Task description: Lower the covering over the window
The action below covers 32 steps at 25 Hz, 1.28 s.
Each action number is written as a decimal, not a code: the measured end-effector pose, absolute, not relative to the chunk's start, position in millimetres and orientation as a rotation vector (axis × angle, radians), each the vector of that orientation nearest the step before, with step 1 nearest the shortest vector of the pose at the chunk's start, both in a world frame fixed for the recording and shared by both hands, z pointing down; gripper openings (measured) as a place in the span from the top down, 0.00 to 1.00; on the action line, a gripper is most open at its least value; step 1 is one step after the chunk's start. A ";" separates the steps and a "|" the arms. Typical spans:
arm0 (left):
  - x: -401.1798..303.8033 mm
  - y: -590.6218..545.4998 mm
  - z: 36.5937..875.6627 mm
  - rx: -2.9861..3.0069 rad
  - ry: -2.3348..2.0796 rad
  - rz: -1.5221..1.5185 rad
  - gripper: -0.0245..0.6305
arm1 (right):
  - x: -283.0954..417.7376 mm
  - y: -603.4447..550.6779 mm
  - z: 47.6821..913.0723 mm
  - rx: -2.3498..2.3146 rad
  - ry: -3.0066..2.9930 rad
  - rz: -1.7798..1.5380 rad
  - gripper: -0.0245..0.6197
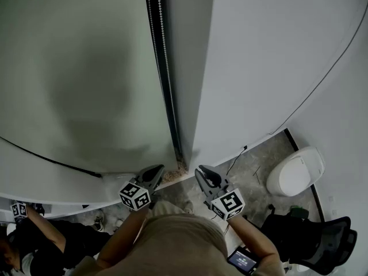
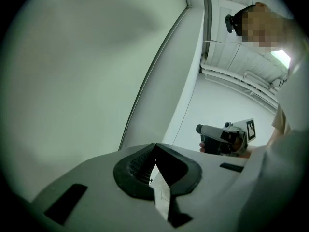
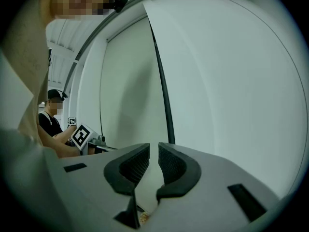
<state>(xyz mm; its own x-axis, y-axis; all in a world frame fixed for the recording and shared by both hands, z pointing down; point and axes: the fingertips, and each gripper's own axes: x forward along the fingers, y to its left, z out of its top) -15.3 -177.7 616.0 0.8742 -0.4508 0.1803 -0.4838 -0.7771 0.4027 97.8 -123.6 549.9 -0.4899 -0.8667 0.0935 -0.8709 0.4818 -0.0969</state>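
A pale grey-green roller blind [image 1: 75,85] hangs over the window on the left of the wall, reaching almost to the floor. Its bead chain [image 1: 160,39] runs down beside the dark frame edge [image 1: 171,114]. My left gripper [image 1: 152,173] is low in front of the blind's bottom right corner, jaws shut with nothing held [image 2: 154,147]. My right gripper [image 1: 202,173] is beside it, before the white wall [image 1: 253,68]. Its jaws stand a narrow gap apart with nothing between them [image 3: 153,150]. Neither gripper touches the chain. The blind [image 3: 130,91] also shows in the right gripper view.
A white rounded device [image 1: 296,174] lies on the floor at right, with a black chair or bag [image 1: 322,237] near it. A thin black cable [image 1: 322,79] runs along the wall. Another person [image 1: 34,237] is at lower left. Crumbled debris [image 1: 179,167] lies at the frame's foot.
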 end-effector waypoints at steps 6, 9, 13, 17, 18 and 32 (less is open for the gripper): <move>-7.0 -215.2 597.7 2.654 -0.600 0.120 0.94 | 89.2 -141.7 536.3 1.654 -2.661 0.210 0.89; -3.7 -235.0 586.4 2.672 -0.572 0.111 0.94 | 77.5 -147.0 533.2 1.647 -2.665 0.213 0.89; 2.3 -260.3 572.9 2.695 -0.536 0.074 0.94 | 63.2 -155.4 532.6 1.651 -2.651 0.183 0.89; 13.6 -283.1 553.9 2.735 -0.480 0.058 0.94 | 54.2 -167.5 526.6 1.676 -2.618 0.168 0.89; 17.3 -289.0 550.0 2.745 -0.466 0.053 0.94 | 53.3 -171.0 525.9 1.687 -2.610 0.165 0.89; 60.6 -340.0 532.9 2.892 -0.422 0.154 0.79 | 62.0 -166.5 517.5 1.864 -2.464 0.154 0.89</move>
